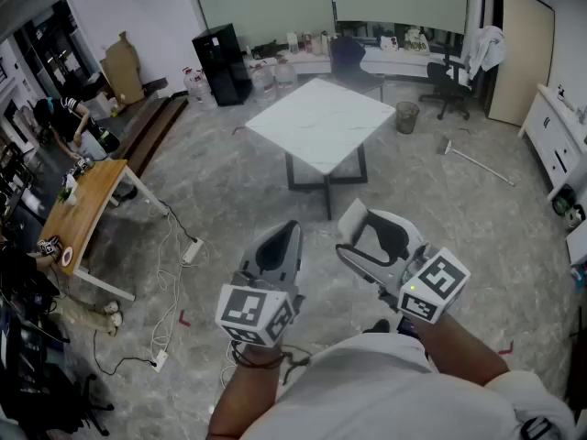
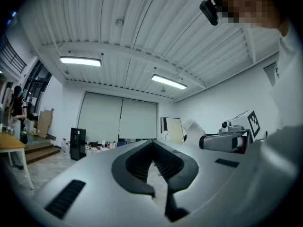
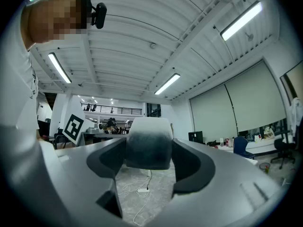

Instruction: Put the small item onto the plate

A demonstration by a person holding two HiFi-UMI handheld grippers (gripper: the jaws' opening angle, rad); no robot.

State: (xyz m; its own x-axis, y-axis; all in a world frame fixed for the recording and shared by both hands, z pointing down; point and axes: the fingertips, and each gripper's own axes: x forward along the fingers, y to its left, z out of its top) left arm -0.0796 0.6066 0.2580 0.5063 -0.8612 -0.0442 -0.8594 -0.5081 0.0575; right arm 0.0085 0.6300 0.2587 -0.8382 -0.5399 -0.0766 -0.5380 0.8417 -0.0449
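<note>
No plate or small item shows in any view. I stand on a grey floor and hold both grippers level in front of my body. In the head view my left gripper [image 1: 280,236] is shut, its dark jaws pressed together with nothing between them; the left gripper view shows the same closed tips [image 2: 154,148]. To its right, my right gripper [image 1: 371,223] is open wide and holds nothing. Between its spread jaws, the right gripper view [image 3: 149,155] shows only floor and cables. Each gripper's marker cube is visible from the other.
A white marble table [image 1: 321,122] stands ahead, a few steps away. At the left is a wooden desk [image 1: 87,204] with a person [image 1: 69,122] bent beside it. Cables and a power strip [image 1: 191,250] lie on the floor. Behind are a bin [image 1: 407,115], an office chair [image 1: 449,85] and a black cabinet [image 1: 220,62].
</note>
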